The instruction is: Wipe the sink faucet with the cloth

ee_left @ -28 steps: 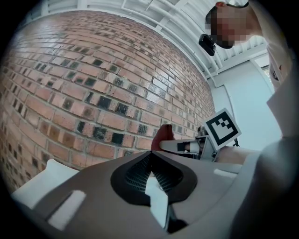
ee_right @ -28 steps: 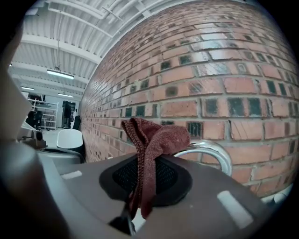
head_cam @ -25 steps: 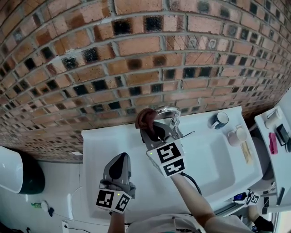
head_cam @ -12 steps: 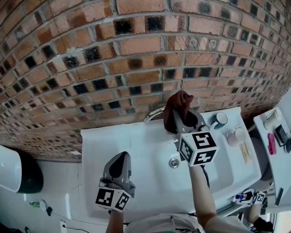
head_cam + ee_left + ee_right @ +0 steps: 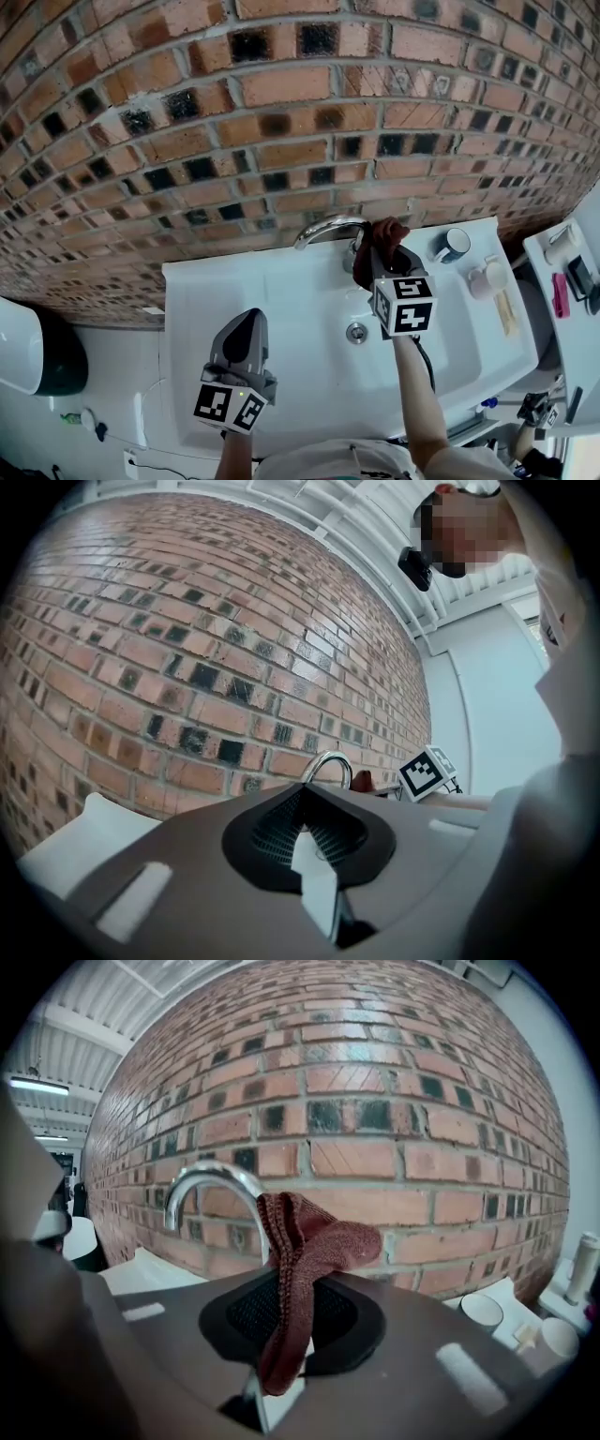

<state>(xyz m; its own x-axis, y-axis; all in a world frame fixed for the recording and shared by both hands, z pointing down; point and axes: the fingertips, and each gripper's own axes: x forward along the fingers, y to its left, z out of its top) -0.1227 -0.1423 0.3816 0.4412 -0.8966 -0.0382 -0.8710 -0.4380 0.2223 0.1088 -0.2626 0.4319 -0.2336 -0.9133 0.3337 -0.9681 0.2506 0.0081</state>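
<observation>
The right gripper [image 5: 380,255] pinches a reddish-brown cloth [image 5: 379,234] at the right end of the curved faucet [image 5: 323,228], close to the brick wall [image 5: 281,94]. The left gripper [image 5: 247,326] hangs over the white sink's [image 5: 281,300] front left with its jaws pressed together on nothing.

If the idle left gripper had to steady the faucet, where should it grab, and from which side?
Probably the faucet at the crown of its arched spout, approached from the left. The tube is thin and bare there, so the jaws can close across it. The right gripper, shut on the cloth, occupies the base end. The left gripper is shut, so it must open first.
</observation>
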